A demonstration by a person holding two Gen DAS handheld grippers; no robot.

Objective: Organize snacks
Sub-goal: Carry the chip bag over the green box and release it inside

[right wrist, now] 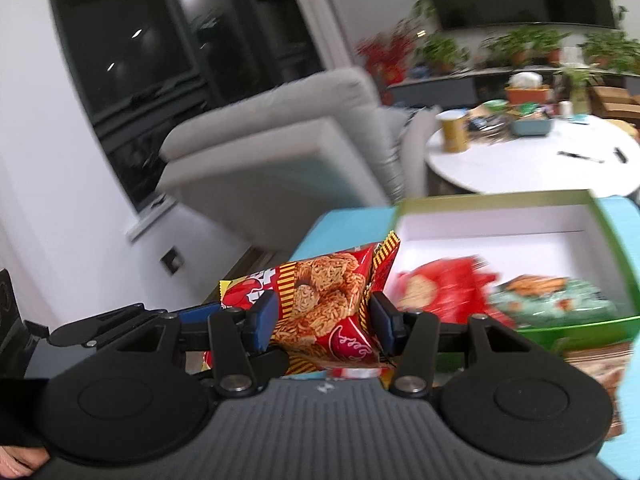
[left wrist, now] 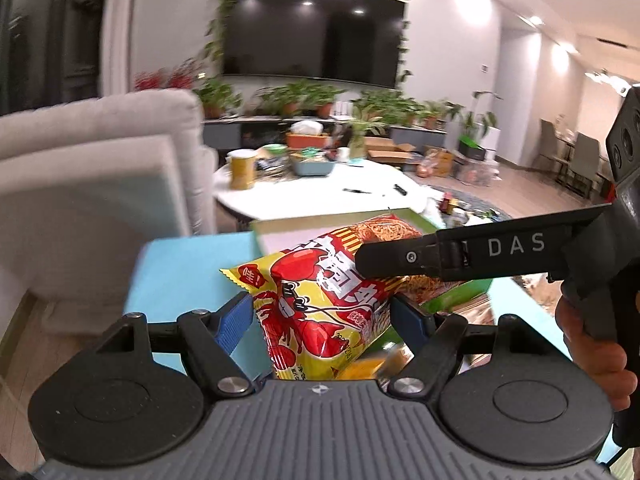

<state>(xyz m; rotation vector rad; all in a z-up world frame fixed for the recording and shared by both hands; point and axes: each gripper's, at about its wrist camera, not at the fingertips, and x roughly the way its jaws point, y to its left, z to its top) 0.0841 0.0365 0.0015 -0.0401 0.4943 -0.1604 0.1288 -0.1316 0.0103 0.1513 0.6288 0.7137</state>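
Right wrist view: a green box (right wrist: pixel 616 248) sits open on the blue bench (right wrist: pixel 344 220), half filled, its near wall low. Both the left claw (left wrist: pixel 320 316) and the right claw (right wrist: pixel 320 320) clamp one snack packet (right wrist: pixel 320 300), probably to lift it over that wall.

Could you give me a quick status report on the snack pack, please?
Left gripper and right gripper both clamp one noodle snack pack. Green box ahead, partly filled. Path clear.
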